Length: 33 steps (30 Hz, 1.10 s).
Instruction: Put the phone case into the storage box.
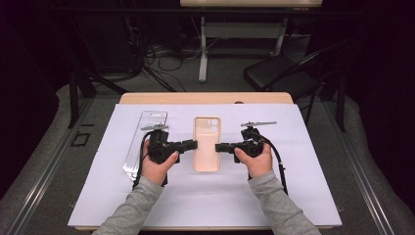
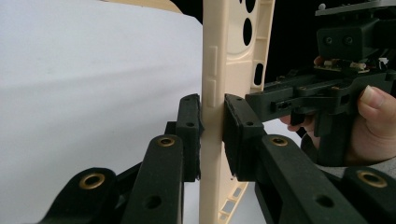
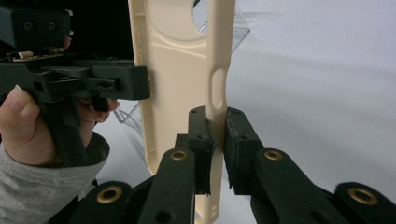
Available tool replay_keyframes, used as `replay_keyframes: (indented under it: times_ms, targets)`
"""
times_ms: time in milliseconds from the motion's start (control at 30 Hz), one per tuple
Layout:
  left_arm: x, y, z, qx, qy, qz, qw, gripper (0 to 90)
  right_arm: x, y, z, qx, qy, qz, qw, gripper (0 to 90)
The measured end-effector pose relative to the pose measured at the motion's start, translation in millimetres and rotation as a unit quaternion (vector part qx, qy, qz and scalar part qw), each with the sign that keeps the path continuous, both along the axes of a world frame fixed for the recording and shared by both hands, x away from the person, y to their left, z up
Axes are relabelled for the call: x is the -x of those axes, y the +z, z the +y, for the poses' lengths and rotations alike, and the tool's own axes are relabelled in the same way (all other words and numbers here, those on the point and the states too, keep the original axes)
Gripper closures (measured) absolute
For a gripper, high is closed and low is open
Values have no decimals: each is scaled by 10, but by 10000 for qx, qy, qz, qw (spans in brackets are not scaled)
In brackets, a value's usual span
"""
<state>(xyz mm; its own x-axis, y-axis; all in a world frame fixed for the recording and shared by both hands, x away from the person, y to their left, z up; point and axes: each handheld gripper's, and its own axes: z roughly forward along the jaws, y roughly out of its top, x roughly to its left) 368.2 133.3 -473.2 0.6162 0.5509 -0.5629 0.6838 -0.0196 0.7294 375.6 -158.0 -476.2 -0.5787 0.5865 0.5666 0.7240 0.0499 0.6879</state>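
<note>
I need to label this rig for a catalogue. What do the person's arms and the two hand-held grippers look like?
Both arms wear grey long sleeves. The left gripper and right gripper are matt black, each with two blocky jaws on linked bars with brass-coloured pivot rings. Each carries a grey plate on top and trails a black cable.

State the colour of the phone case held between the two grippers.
The phone case is pale cream or beige, plain with no pattern; it shows best in the high view.

Phone case [image 2: 219, 70] ends cut off (gripper views).
</note>
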Motion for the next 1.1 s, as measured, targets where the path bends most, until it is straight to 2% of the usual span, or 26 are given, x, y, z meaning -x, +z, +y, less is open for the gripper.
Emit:
replay_keyframes:
  times_ms: [433,600,700,833,1033,1100]
  targets:
    - [-22,-23,3,-6,36,-22,10000,692,-3,14,-40,70,-87,-80,9999,820]
    - [-11,-11,3,-42,121,-192,9997,652,-8,29,-75,61,-151,-108,9998,820]
    - [-4,-9,-2,-142,164,-325,9992,629,-12,38,-100,51,-193,-118,9997,820]
    - [0,-15,-1,-308,376,-585,9971,568,-19,45,-135,51,-249,-149,9996,819]
    - [7,0,33,-254,527,-678,9960,516,-27,52,-177,115,-362,-225,9990,819]
    - [4,13,43,-297,498,-682,9960,513,-27,53,-184,141,-404,-227,9988,819]
